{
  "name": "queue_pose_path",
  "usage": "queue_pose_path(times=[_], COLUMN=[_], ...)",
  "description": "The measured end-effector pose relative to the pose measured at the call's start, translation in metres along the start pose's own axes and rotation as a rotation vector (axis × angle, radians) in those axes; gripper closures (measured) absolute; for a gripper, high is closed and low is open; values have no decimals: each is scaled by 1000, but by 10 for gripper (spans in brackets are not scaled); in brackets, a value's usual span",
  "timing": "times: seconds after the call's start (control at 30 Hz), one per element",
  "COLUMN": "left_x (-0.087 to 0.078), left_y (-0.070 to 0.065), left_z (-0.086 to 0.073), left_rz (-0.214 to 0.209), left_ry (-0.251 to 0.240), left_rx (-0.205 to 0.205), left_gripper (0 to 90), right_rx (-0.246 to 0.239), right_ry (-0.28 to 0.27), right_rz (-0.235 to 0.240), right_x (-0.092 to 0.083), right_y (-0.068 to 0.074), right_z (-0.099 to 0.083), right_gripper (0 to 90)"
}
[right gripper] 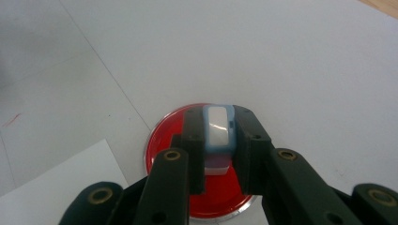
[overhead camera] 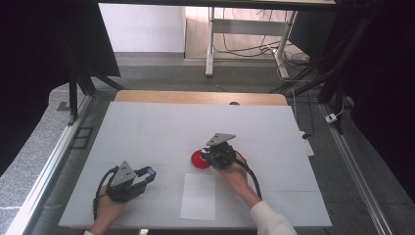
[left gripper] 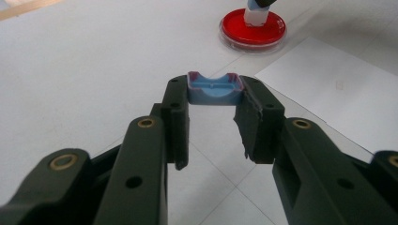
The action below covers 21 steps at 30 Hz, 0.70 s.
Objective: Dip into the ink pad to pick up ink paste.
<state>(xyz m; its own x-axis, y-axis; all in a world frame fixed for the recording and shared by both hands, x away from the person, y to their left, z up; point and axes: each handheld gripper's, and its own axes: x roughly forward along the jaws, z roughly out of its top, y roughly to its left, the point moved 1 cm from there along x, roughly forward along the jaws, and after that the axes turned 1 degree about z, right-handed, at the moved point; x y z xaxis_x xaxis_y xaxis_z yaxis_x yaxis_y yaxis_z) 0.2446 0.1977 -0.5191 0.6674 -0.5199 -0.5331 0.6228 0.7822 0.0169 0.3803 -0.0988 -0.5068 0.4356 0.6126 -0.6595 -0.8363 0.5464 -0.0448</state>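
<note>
Gripping both parts now. Right gripper [right gripper: 219, 136] jaws closed on a small white stamp with pale blue casing [right gripper: 218, 129], pads on its two sides, held upright with its lower end over or on the red pad [right gripper: 178, 131]; contact can't be told from here. In the left gripper's view the stamp [left gripper: 257, 14] sits about centre of the red pad [left gripper: 253, 29].

Left gripper [left gripper: 215, 101] jaws closed on the blue cap [left gripper: 215, 90], hollow side up, held clear of the table at near left.

Progress, my read: cap is off, stamp is at the ink pad, so inking is in hand. Left to do: lift off, press onto the paper [overhead camera: 198, 196], recap. Paper looks blank apart from a faint mark I can't make out in the left gripper's view.

Room: red pad [overhead camera: 199, 159] sits mid-table, just far of the paper; the two are near but not touching. Short hop from pad to paper, nothing between. Left gripper [overhead camera: 147, 175] is well apart to the left of the paper, out of that path. Table [overhead camera: 147, 122] is bare on the far and left sides, edges well away from both hands. Paper's near edge lies close to the table's near edge.
</note>
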Motion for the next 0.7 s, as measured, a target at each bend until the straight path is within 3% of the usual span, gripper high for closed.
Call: queue_pose_path(times=[0.7], left_x=[-1], left_y=[0], left_z=[0], left_rz=[0], left_ry=[-4], left_rx=[-3], left_gripper=[655], right_rx=[-1], right_ry=[-15], right_rz=[1], right_x=[-4], right_y=[0], right_z=[2], right_gripper=[754])
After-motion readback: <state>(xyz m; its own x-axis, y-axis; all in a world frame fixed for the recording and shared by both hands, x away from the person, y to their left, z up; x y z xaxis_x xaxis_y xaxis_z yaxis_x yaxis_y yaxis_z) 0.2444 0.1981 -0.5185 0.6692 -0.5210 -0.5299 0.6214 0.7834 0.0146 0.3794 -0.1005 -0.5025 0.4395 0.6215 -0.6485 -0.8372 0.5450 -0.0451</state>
